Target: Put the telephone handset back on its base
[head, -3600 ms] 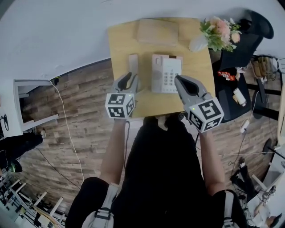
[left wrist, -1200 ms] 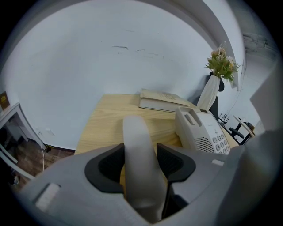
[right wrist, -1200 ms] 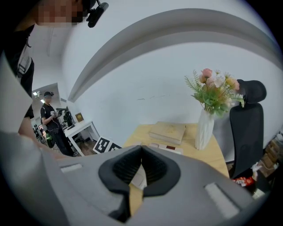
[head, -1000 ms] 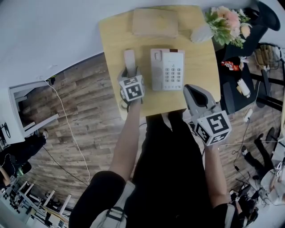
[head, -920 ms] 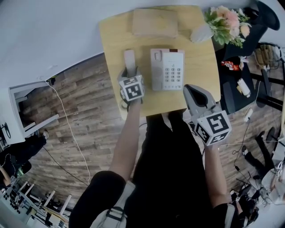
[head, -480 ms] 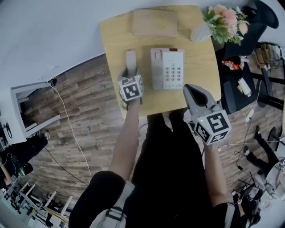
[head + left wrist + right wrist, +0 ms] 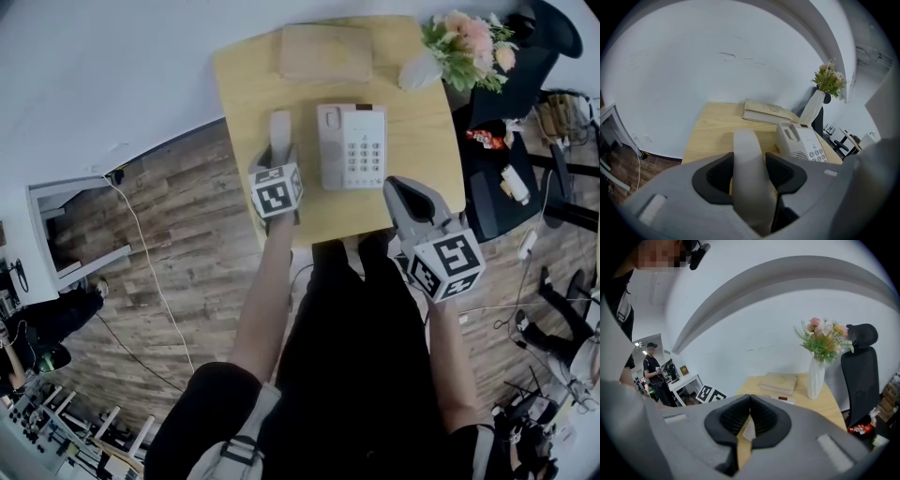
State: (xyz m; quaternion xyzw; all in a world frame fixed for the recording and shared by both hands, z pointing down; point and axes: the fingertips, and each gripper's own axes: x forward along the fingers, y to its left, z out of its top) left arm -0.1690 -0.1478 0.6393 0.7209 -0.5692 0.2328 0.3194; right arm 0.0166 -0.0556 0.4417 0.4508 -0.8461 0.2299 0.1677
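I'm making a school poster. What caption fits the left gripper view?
The left gripper grips the telephone handset, its base beside it on the wooden table.

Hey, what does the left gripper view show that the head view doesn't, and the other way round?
Only the left gripper view: the jaws of the left gripper pressed against both sides of the handset. Only the head view: the right gripper near the table's front edge, the person's arms and the wooden floor. Both: the handset left of the phone base, the book, the flower vase and the table.
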